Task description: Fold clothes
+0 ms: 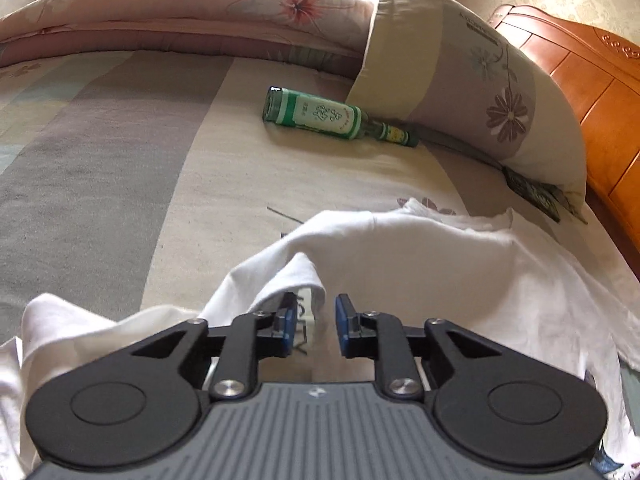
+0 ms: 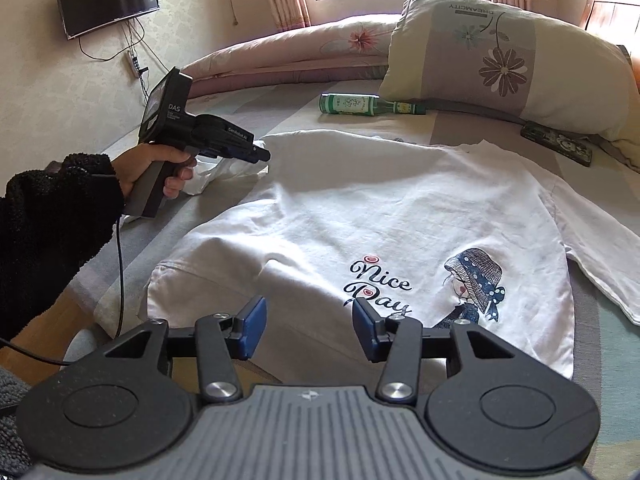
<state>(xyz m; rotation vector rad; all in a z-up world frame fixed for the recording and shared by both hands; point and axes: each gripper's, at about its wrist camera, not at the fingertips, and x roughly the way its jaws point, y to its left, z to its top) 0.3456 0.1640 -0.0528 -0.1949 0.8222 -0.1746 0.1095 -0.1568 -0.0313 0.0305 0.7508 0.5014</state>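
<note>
Left gripper (image 2: 262, 155): held in a hand (image 2: 154, 168) at the T-shirt's left sleeve (image 2: 224, 170), fingers slightly parted with a fold of cloth between them, grip not settled. White printed T-shirt (image 2: 360, 208): spread print-up on the striped bedsheet (image 1: 120, 168), right sleeve out flat, left one bunched; judged light, limp, prone to sag and wrinkle, best taken at sleeve hems or shoulder seams. Right gripper (image 2: 308, 326): fingers spread, empty, above the near edge. Beyond: green glass bottle (image 2: 352, 105) lying flat, phone (image 2: 556, 141), pillow (image 2: 508, 60), none touching the shirt.
</note>
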